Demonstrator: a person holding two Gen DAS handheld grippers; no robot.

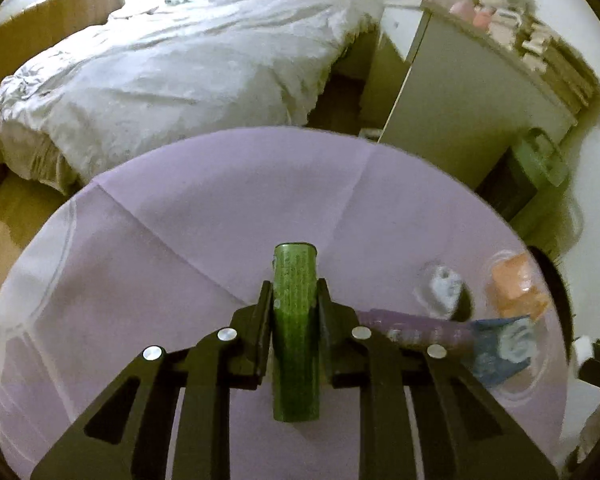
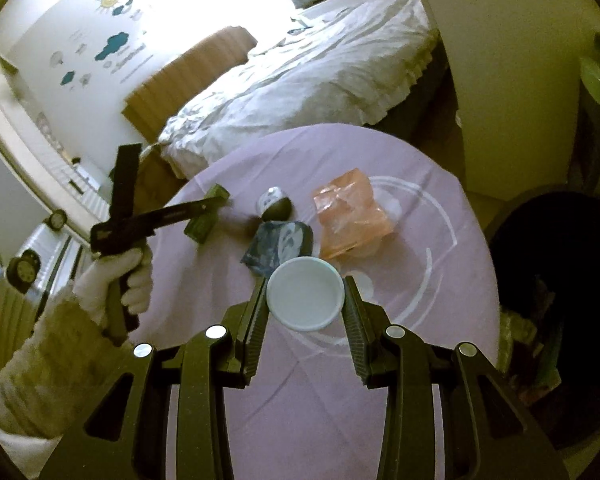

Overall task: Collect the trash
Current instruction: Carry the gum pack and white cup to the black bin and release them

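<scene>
Closest in, left tongs [image 1: 294, 304] clenching a green carton [image 1: 296, 332], holding it above the lilac-covered surface [image 1: 204, 216]. Right tongs [image 2: 305, 300] gripping a white paper cup [image 2: 306, 294] by its sides, mouth facing the camera, over the same surface. Beyond, lying on the cloth near each other: an orange plastic bag [image 2: 350, 212], a blue wrapper [image 2: 278, 246], a small round dark-and-white item [image 2: 274, 202]. Standing at the right edge, a dark bin [image 2: 560, 280]. Farther back, a bed [image 1: 172, 72] with rumpled white bedding.

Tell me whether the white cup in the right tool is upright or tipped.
Tipped. The white cup sits sideways between the right tool fingers, round mouth facing the camera.
</scene>
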